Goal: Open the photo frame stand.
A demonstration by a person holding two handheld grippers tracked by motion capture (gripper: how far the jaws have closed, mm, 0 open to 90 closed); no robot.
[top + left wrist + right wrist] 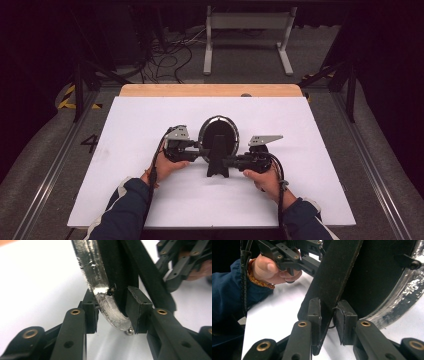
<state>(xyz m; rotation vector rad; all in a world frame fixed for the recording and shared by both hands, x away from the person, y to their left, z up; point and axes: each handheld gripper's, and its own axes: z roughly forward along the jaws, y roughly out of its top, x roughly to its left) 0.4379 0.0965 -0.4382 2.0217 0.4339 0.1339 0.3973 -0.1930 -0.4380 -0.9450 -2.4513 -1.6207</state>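
In the left gripper view, the left gripper (112, 312) has its jaws closed on the lower rim of an oval standing mirror (100, 287): one pad sits on the front side of the silver frame, the other presses the black backing, with the rim's curve dipping between them toward 6 o'clock. In the right gripper view, the right gripper (328, 321) has its jaws pinched on the black support leg (334, 277), a flat easel strut hinged to the mirror's back; the strut's thin edge runs up from between the pads toward 1 o'clock, and the mirror's silver rim curves off at 3 o'clock.

The mirror looks rigid but fragile. Its glass face would crack if knocked or twisted, and the foil-like silver rim looks smooth, so it may slip under the pads. The backing and strut seem to be stiff board covered in matt black, giving better friction. It probably weighs little, though it is top-heavy when upright. The rim edge and the strut are sensible holds; the glass itself is not. The strut's hinge likely bends easily, so pulling hard there could fold or tear it.

In the high view, the mirror (218, 132) stands near the middle of the white table (125, 200), just past the hands, with the left gripper (196, 150) at its 8 o'clock and the right gripper (230, 161) at its 5 o'clock.
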